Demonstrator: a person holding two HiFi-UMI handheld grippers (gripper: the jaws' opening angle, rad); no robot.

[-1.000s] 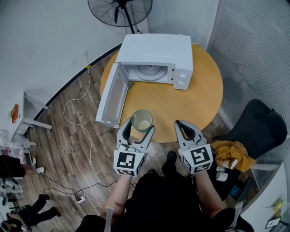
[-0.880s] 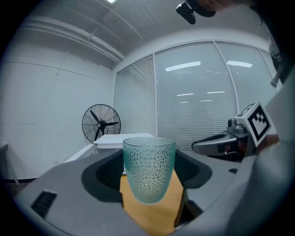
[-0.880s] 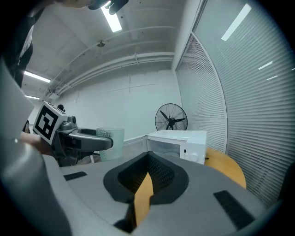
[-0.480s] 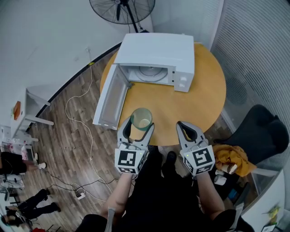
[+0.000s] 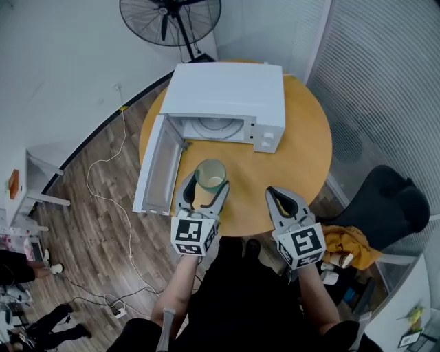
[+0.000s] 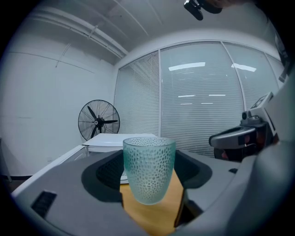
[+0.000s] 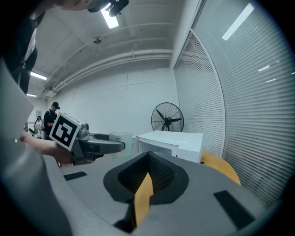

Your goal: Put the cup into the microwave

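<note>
A frosted, dimpled green glass cup (image 5: 210, 174) hangs upright over the near part of the round wooden table (image 5: 302, 144), with my left gripper (image 5: 205, 185) shut on its sides. In the left gripper view the cup (image 6: 148, 168) fills the gap between the jaws. The white microwave (image 5: 227, 93) stands at the table's far side, its door (image 5: 159, 165) swung open to the left and its turntable visible inside. My right gripper (image 5: 282, 199) is shut on nothing, to the right of the cup, near the table's front edge.
A black pedestal fan (image 5: 168, 14) stands on the floor behind the microwave. A black chair (image 5: 378, 199) and a yellow cloth (image 5: 347, 234) lie to the right. White cables trail over the wooden floor (image 5: 103, 206) at the left.
The left gripper has carried the cup a little forward, closer to the open microwave. The right gripper has kept its place beside it.
</note>
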